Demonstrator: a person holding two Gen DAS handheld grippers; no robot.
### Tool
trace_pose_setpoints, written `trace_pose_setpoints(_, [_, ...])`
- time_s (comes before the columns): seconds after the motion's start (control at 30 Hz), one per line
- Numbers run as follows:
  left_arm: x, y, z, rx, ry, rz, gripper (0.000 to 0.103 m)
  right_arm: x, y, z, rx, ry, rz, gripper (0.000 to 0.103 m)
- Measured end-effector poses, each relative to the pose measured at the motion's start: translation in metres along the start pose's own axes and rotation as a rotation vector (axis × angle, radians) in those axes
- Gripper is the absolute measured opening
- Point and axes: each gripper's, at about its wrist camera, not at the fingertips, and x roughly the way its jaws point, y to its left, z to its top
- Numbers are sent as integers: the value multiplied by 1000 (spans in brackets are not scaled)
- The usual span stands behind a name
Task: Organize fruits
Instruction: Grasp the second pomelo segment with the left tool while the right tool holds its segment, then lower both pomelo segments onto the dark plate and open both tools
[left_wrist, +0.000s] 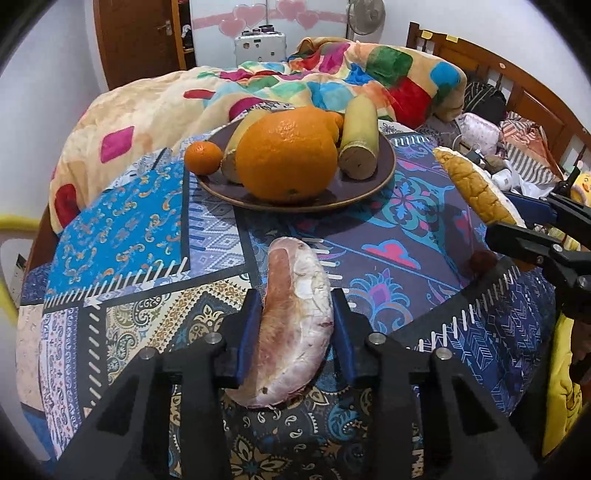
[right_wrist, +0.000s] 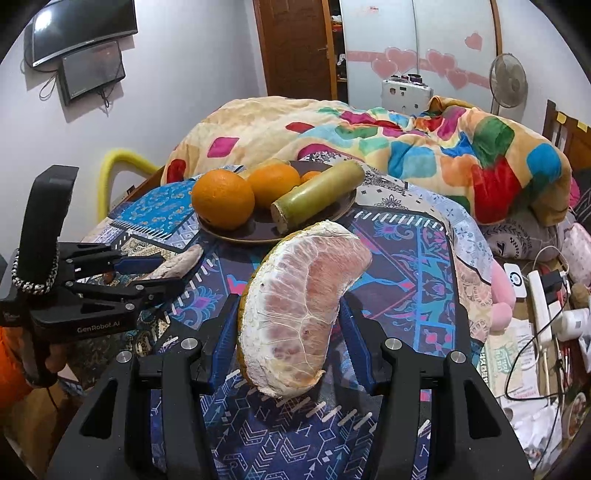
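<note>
A pale pink peeled pomelo segment (left_wrist: 295, 317) lies on the patterned bedcover, and my left gripper (left_wrist: 295, 299) is shut on it, blue pads against both its sides. From the right wrist view the same left gripper (right_wrist: 168, 274) holds that segment (right_wrist: 181, 262) low over the cover. My right gripper (right_wrist: 290, 301) is shut on a bigger pomelo wedge (right_wrist: 303, 314) with yellow rind, lifted off the cover. That wedge (left_wrist: 476, 184) and the right gripper (left_wrist: 498, 216) show at the right edge. A dark plate (left_wrist: 388, 173) beyond holds a large orange (left_wrist: 286, 155) and two sugarcane pieces (left_wrist: 360, 136).
A small tangerine (left_wrist: 203, 157) sits at the plate's left rim. A crumpled colourful blanket (left_wrist: 332, 77) lies behind the plate. A wooden headboard (left_wrist: 517, 81) and clutter with cables (right_wrist: 546, 314) are on the right. A person's hand (right_wrist: 51, 362) holds the left gripper.
</note>
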Motion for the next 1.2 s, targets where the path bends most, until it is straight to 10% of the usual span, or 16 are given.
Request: trace_pose_setpoints(1.2, [-57, 29, 54, -48, -211, 33, 21, 6, 15, 54, -27, -100, -5, 50])
